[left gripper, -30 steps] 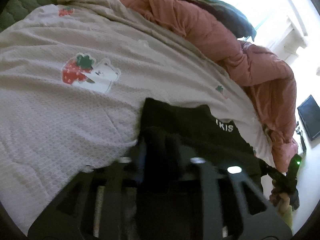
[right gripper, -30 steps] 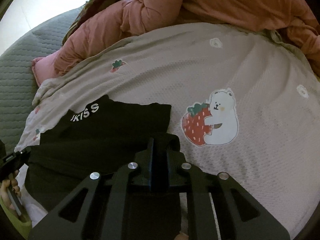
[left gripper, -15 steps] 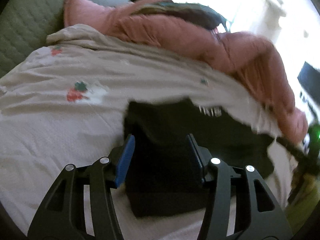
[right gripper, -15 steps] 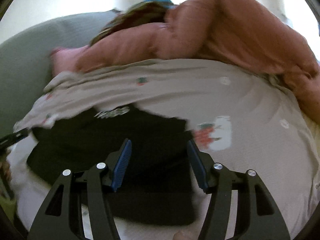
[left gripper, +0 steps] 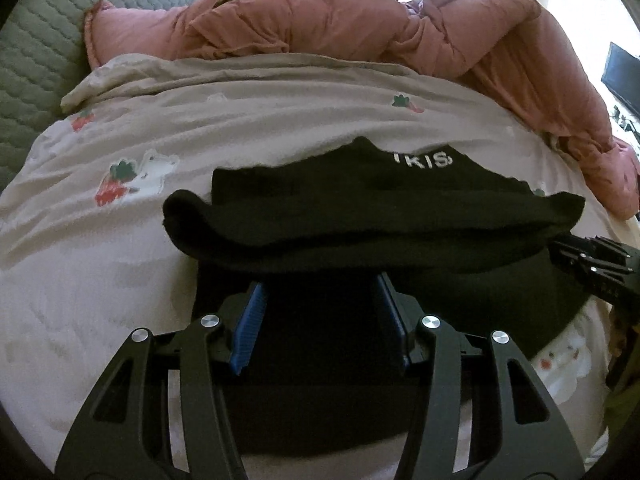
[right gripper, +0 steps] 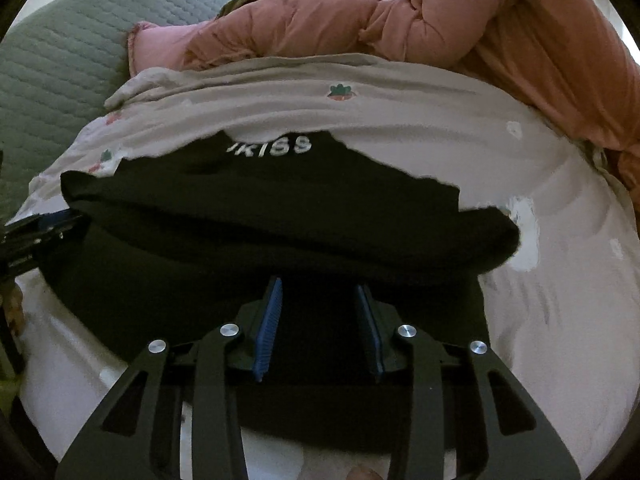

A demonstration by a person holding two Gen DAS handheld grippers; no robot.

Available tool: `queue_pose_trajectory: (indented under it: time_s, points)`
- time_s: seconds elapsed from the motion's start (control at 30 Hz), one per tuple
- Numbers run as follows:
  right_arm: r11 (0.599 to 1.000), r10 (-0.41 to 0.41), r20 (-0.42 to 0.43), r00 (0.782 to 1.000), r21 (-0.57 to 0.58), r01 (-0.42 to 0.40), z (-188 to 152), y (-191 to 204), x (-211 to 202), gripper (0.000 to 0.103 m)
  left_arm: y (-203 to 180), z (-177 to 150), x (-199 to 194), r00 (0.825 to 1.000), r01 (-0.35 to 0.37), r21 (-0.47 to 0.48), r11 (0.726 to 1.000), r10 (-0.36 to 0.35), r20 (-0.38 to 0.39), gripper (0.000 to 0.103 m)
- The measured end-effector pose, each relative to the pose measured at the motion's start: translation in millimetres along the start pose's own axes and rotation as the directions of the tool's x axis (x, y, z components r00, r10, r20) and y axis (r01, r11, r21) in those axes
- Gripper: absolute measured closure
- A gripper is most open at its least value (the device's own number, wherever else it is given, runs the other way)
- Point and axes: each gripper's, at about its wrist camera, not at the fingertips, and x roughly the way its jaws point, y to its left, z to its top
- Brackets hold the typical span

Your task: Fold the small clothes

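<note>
A black garment with white lettering lies on the printed bed sheet, with its near part doubled over into a thick fold. My left gripper hovers over the near side of the cloth, blue pads apart and pressing on nothing. In the right wrist view the same garment lies ahead. My right gripper is above it and its jaws are closing. Dark cloth shows in the gap, but the pads do not press it. Each gripper shows at the other view's edge.
A pink quilt is bunched along the far side of the bed, with a dark patterned cloth on top. A grey-green quilted headboard stands far left. A dark screen sits at the far right. Bare sheet surrounds the garment.
Both grippers were shut on the black garment a second ago. They have let go, opened and drawn back. The released cloth now lies as a fold across the garment.
</note>
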Motion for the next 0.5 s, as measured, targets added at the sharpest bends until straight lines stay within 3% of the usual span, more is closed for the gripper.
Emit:
queue_pose_trajectory:
  time_s: [0.33,0.5]
  points:
    - [0.997,-0.007,-0.075,0.997,0.076,0.013,44.1,-31.2,43.4,0.068,6.5,37.5,37.1,0.999,0.004,-0.095,0.995,-0.008,-0.036,0.059]
    - [0.991,-0.041,-0.086,0.995,0.122,0.051,60.9,-48.7,59.3,0.068,27.3,55.7,43.1,0.999,0.033,-0.221,0.975,-0.035,-0.005,0.059]
